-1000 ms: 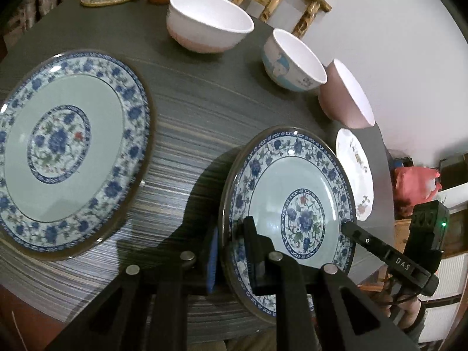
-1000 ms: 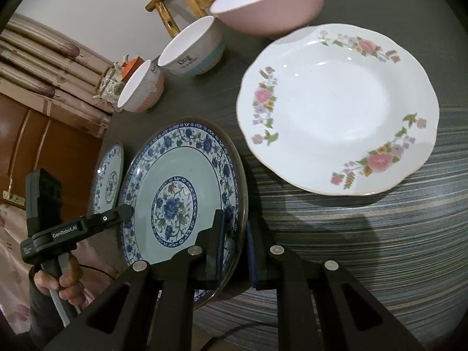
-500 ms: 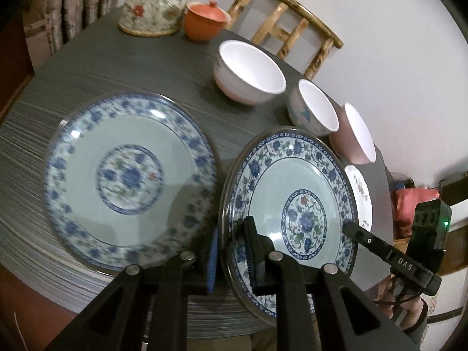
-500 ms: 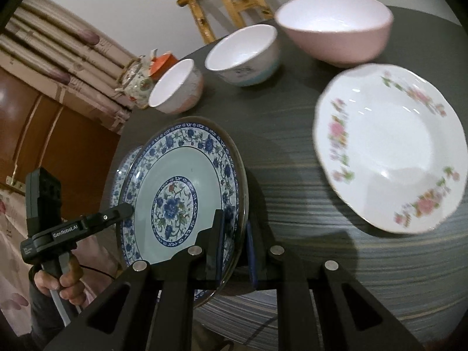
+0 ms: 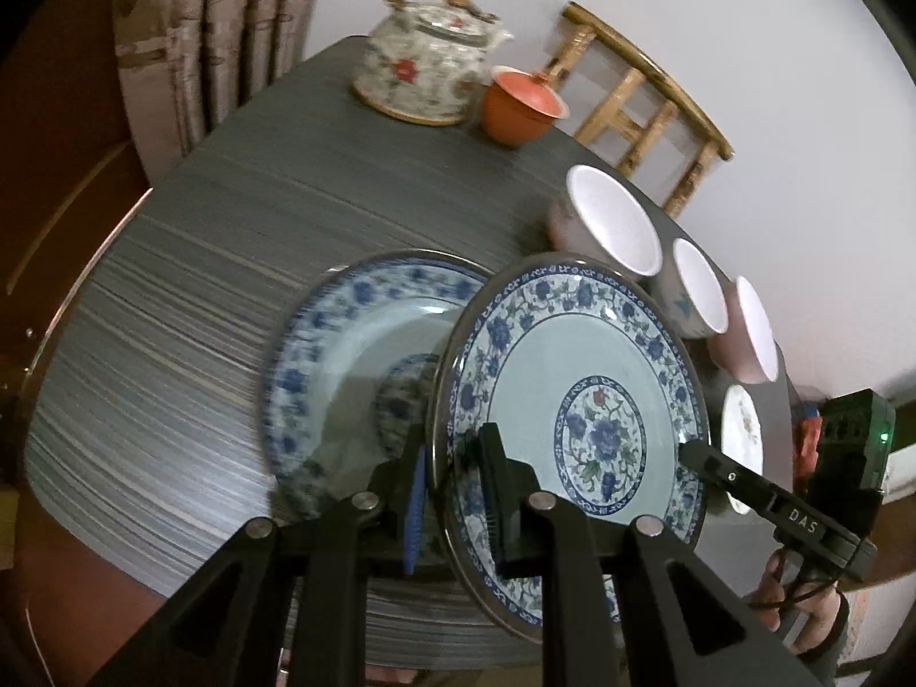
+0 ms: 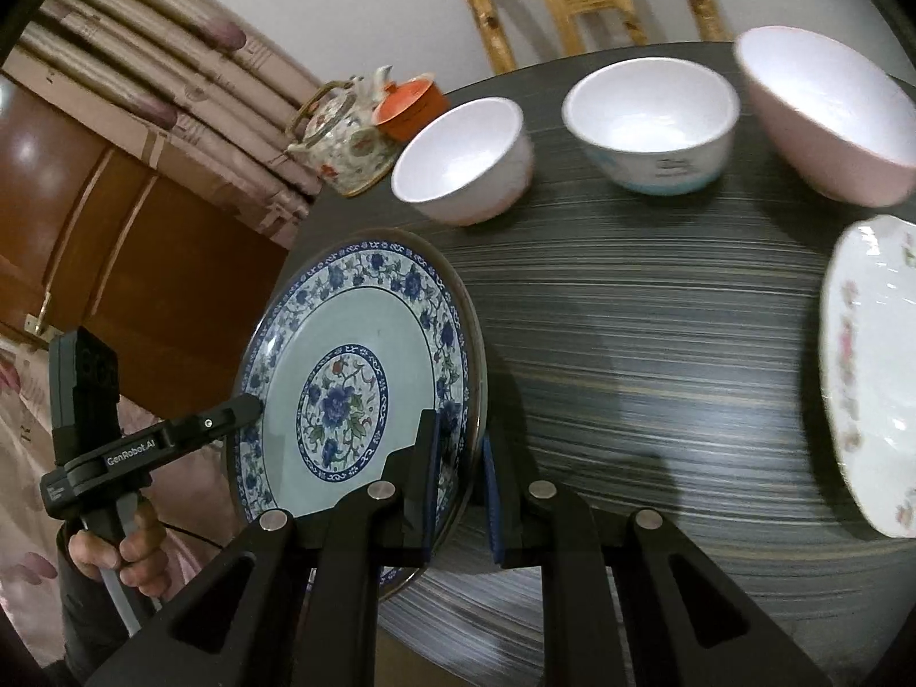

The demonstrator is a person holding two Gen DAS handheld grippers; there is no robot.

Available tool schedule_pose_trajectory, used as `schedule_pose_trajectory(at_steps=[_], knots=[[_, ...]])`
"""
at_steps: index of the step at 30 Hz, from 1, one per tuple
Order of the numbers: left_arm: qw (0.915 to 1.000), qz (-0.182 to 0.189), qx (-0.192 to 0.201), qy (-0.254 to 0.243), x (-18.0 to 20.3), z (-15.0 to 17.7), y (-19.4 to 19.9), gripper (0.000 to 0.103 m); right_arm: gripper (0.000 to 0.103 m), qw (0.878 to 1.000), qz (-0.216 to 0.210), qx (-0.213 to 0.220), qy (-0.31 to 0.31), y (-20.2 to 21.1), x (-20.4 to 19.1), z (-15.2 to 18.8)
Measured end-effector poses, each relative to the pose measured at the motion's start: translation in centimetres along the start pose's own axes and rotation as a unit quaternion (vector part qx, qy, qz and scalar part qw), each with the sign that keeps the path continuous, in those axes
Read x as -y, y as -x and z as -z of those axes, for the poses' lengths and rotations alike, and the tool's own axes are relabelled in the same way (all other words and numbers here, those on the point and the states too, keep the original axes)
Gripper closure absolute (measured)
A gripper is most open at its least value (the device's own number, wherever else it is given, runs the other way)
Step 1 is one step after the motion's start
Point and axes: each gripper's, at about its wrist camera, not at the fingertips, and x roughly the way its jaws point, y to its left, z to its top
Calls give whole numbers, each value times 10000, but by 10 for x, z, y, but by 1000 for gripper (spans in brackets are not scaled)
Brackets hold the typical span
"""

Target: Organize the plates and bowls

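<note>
A blue-and-white flowered plate (image 5: pixel 578 395) hangs tilted above the dark table (image 5: pixel 217 297), held from both sides. My left gripper (image 5: pixel 452 458) is shut on its left rim. My right gripper (image 6: pixel 461 446) is shut on the opposite rim of that plate (image 6: pixel 355 378). Beneath it, half covered, a matching blue plate (image 5: pixel 338 355) lies flat on the table. Three bowls stand in a row behind: a white one (image 6: pixel 464 160), a white-and-blue one (image 6: pixel 652 120) and a pink one (image 6: pixel 830 109). A white plate with pink flowers (image 6: pixel 870 372) lies at the right.
A flowered teapot (image 5: pixel 429 68) and an orange lidded cup (image 5: pixel 521 103) stand at the table's far edge. A bamboo chair (image 5: pixel 641 97) is behind the table against the white wall. A curtain and a wooden door are at the left. A hand (image 6: pixel 114 549) holds the left gripper's handle.
Both grippers have carried the blue plate leftward across the table and a little up. It now overlaps the second blue plate, and the pink-flowered plate has slid off to the right.
</note>
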Motion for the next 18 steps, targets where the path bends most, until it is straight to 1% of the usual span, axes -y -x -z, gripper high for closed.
schedule_pose_trajectory(at_steps=[4, 9, 13, 18], knots=[[9999, -53, -46, 144, -21, -6, -4, 85, 89, 9999, -25, -149, 58, -25, -19, -8], [9995, -87, -113, 291, -45, -11, -10, 85, 89, 9994, -8, -327, 121, -50, -34, -15], [9992, -85, -167, 350, -56, -14, -15, 85, 89, 9987, 27, -479, 161, -67, -43, -19], [9991, -106, -222, 336, -63, -17, -20, 85, 89, 9981, 78, -591, 176, -80, -46, -21]])
